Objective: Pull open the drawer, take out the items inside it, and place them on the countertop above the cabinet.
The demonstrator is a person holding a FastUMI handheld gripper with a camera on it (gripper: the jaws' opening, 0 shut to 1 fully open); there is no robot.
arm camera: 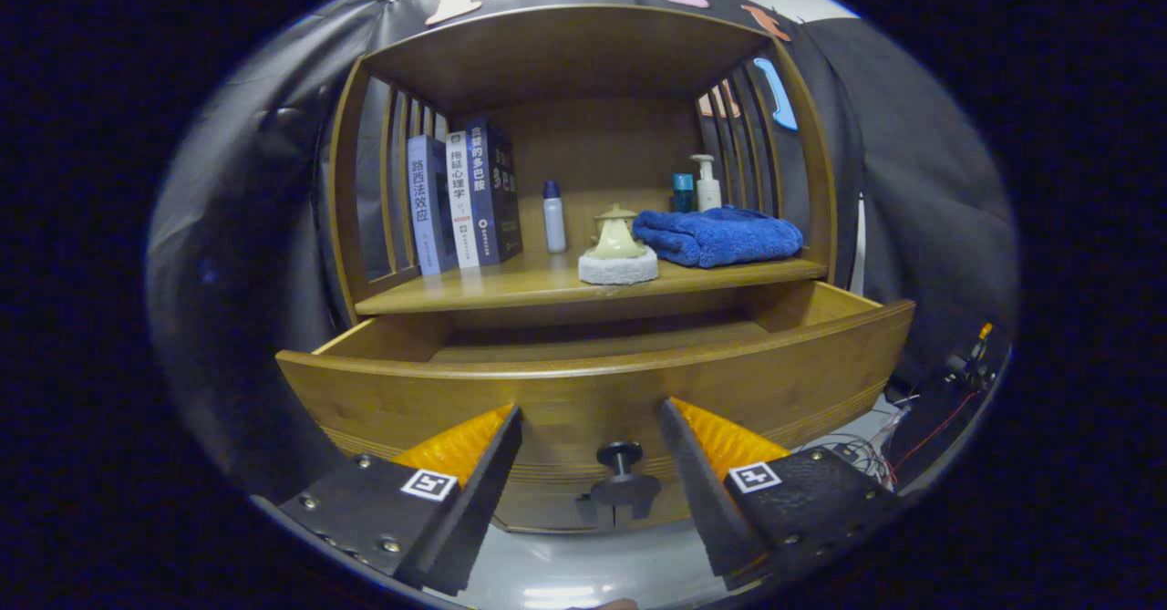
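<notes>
Cabinet (583, 72): wooden, with slatted sides and an open niche above a drawer.

Drawer (593, 391): pulled out toward the camera. Its front panel stands just ahead of the tool's fingers. The little of the interior that shows above the front panel is bare wood; the floor nearer the front is hidden, so contents cannot be confirmed.

Counter (547, 289): the wooden surface above the drawer, carrying all items listed below.

Towel (718, 234): blue, folded, at 3 o'clock on the counter.

Books (465, 195): three, upright, at 9 o'clock against the left slats.

Tool (591, 437): open, fingers well apart, gripping nothing. The drawer knob (620, 455) sits between the fingers, touching neither.

Pot (616, 234): small, pale, lidded, at the counter's front centre, resting on a round grey-white pad (618, 268), just left of the towel.

White bottle with blue cap (553, 216): upright, between the books and the pot, set further back.

Pump bottle (707, 183): white, at the rear, behind the towel. A teal container (682, 192) stands just left of it.
</notes>
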